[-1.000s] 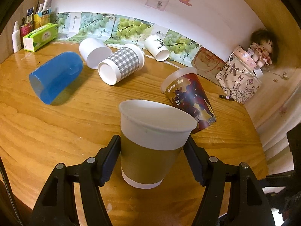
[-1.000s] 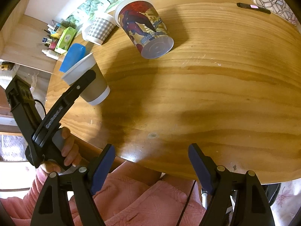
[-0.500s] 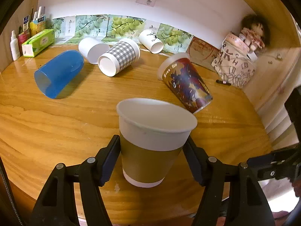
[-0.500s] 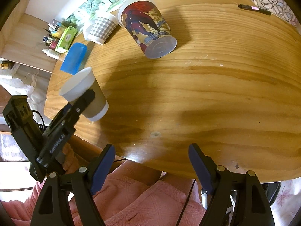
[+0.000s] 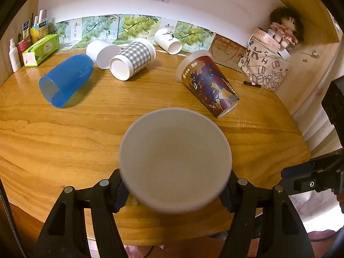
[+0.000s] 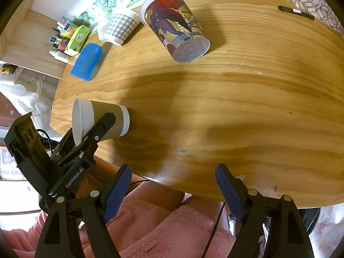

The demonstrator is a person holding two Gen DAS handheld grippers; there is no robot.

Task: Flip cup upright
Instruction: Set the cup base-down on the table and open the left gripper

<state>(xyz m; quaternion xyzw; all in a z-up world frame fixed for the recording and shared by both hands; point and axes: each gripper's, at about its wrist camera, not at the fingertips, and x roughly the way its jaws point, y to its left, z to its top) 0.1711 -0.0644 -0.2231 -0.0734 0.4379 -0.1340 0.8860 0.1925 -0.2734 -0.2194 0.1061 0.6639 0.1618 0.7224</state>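
Held cup (image 5: 175, 161): brown sleeve, white rim; clamped by the sleeve between the pads of the left gripper (image 5: 175, 190), jaws about half apart on it.
Change in the left wrist view: a second ago shown from the side, sleeve and base visible; now shown down the mouth, white inside and floor filling the lower middle, blurred.
Reading of that change: hard to tell whether tipped back toward the camera or merely seen from higher; not yet settled.
Place of held cup (image 6: 101, 121): in the right wrist view near the table's (image 6: 247, 111) near-left edge, base toward the table centre, mouth toward the person; base apparently at or just above the wood, contact not clear.
Change in place: shifted slightly toward that near-left edge compared with a second ago.
Meaning for task: mouth already free and facing up and outward; judged nearly upright, with only setting flat on the base and release left.
Right gripper (image 6: 173, 190): open, nothing between the blue pads, hanging over the table's near edge above a pink sleeve (image 6: 172, 232); unchanged from a second ago.
Printed cup (image 5: 207, 86): on its side beyond the held cup, toward the table's far side; same place as before.
Blue cup (image 5: 64, 81), checked cup (image 5: 133, 61): on their sides at the table's far left, untouched.
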